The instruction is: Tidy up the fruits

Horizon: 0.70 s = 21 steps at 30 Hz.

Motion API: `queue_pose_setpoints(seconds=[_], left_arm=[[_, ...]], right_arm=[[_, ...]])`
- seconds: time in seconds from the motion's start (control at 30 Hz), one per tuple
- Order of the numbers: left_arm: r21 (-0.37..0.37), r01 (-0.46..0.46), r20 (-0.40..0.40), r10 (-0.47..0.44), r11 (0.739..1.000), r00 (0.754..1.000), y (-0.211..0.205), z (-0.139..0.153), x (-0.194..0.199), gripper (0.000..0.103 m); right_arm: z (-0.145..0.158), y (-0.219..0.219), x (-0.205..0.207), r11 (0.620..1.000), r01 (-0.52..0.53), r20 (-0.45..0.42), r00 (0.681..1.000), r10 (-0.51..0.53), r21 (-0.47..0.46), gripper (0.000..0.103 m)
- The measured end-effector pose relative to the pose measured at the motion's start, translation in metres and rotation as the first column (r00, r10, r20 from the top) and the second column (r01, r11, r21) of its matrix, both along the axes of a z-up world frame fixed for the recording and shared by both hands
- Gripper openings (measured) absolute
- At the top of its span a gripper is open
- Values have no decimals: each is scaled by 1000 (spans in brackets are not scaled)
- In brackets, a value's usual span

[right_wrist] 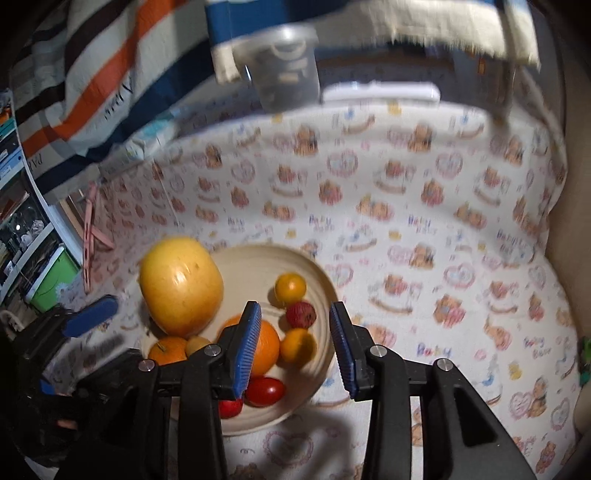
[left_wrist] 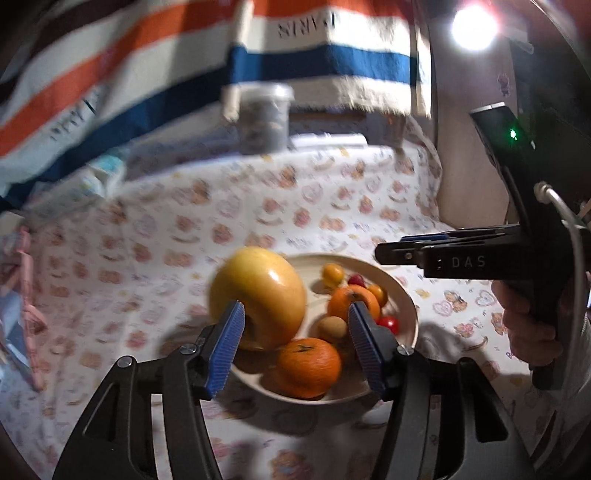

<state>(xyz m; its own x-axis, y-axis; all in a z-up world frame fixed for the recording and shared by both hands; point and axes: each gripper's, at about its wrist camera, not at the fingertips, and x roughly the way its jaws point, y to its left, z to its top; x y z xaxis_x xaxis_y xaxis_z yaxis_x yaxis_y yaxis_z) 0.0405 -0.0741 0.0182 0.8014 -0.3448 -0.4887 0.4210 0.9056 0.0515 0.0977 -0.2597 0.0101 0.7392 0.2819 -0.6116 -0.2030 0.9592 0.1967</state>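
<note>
A cream plate [left_wrist: 402,295] [right_wrist: 321,280] on the bear-print cloth holds a large yellow grapefruit [left_wrist: 258,295] [right_wrist: 181,288], two oranges [left_wrist: 308,365] [right_wrist: 266,343], small yellow fruits [right_wrist: 290,288], a dark red fruit [right_wrist: 301,314] and red tomatoes [right_wrist: 266,391]. My left gripper [left_wrist: 295,339] is open above the plate's near side, its left finger [left_wrist: 227,347] beside the grapefruit. My right gripper [right_wrist: 293,347] is open above the plate, holding nothing. In the left wrist view the right gripper [left_wrist: 391,254] appears side-on at the plate's right.
A clear plastic jar [left_wrist: 264,118] [right_wrist: 284,70] stands at the cloth's far edge under a striped hanging cloth [left_wrist: 317,59]. A pink hanger [right_wrist: 90,243] lies left. Shelves and a green bin [right_wrist: 51,280] stand at far left. A bright lamp [left_wrist: 474,27] glares.
</note>
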Motion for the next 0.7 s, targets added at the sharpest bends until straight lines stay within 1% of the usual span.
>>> queue_pose_setpoints(seconds=[0.03, 0.1, 0.13, 0.17, 0.2, 0.23, 0.27, 0.3, 0.33, 0.37, 0.4, 0.43, 0.53, 0.7], left_arm=[[-3, -14, 24, 14, 1000, 1000, 5, 5, -5, 61], [-26, -49, 76, 51, 998, 996, 14, 13, -15, 71], [-42, -66, 99, 70, 997, 993, 19, 16, -20, 80], [-63, -80, 122, 87, 995, 989, 23, 18, -25, 87], [-78, -90, 140, 100, 993, 985, 27, 18, -29, 89], [-90, -103, 158, 116, 991, 981, 29, 17, -32, 92], [-106, -115, 176, 133, 988, 975, 32, 16, -36, 96], [-122, -120, 187, 142, 985, 972, 35, 15, -39, 98], [-144, -126, 197, 153, 982, 968, 38, 12, -42, 101], [-164, -133, 206, 165, 978, 965, 41, 10, -44, 102], [-179, -139, 213, 176, 974, 961, 43, 8, -46, 102], [-186, -144, 217, 184, 972, 959, 45, 5, -47, 102], [-195, -168, 207, 208, 966, 956, 47, -3, -46, 102], [-195, -202, 193, 240, 960, 951, 52, -12, -46, 102]], right_arm=[[4, 0, -3, 1000, 4, 21, 1000, -4, -1, 49], [12, 0, -13, 1000, 17, 59, 998, -17, 11, 52], [16, 0, -18, 1000, 20, 73, 997, -21, 17, 55], [19, -1, -26, 999, 26, 90, 996, -28, 23, 57], [21, -2, -32, 999, 31, 103, 994, -34, 28, 62], [24, -3, -42, 999, 42, 130, 990, -46, 34, 70], [25, -5, -49, 998, 48, 151, 987, -53, 36, 75], [26, -6, -60, 998, 55, 183, 981, -61, 38, 85], [26, -6, -68, 997, 63, 205, 976, -69, 36, 92], [26, -6, -76, 996, 80, 233, 969, -84, 27, 93], [26, -6, -84, 995, 101, 255, 961, -102, 15, 99], [25, -4, -89, 993, 118, 273, 955, -116, 6, 102], [19, 0, -100, 986, 164, 307, 940, -149, -24, 102], [5, 3, -101, 980, 195, 316, 933, -173, -39, 102]])
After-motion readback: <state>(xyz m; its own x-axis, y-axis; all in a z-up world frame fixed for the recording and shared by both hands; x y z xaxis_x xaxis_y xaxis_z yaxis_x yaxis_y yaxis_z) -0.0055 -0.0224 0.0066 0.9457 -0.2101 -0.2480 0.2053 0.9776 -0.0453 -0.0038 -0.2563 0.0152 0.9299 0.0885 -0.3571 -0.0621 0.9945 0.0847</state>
